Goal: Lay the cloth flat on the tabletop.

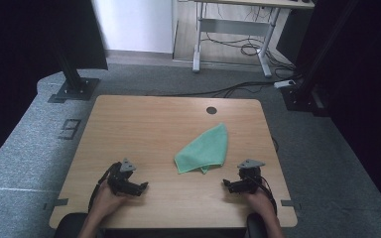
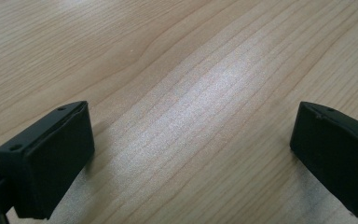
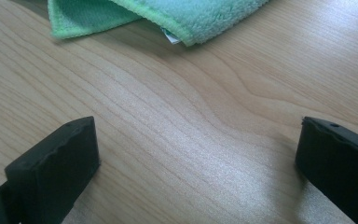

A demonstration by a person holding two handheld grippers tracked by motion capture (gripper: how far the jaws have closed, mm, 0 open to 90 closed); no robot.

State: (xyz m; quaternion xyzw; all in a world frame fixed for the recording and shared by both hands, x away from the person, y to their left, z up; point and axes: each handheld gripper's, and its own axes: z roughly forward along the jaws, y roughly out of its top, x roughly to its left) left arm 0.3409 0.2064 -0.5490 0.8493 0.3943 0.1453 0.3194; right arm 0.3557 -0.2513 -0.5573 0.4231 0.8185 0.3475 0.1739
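Observation:
A green cloth (image 1: pixel 204 149) lies folded and rumpled on the wooden table (image 1: pixel 144 129), right of centre. In the right gripper view its near edge (image 3: pixel 168 14) runs along the top, with a small white tag peeking out. My left gripper (image 1: pixel 129 183) rests low near the table's front left, held by a hand, jaws wide apart over bare wood (image 2: pixel 191 140). My right gripper (image 1: pixel 238 184) sits at the front right, just below and right of the cloth, open with nothing between its jaws (image 3: pixel 196 172).
A round dark cable hole (image 1: pixel 211 110) sits near the table's far edge. Beyond the table are a black stand base (image 1: pixel 74 87) at the left, a desk frame (image 1: pixel 233 44) and loose cables (image 1: pixel 243 89) on the grey floor.

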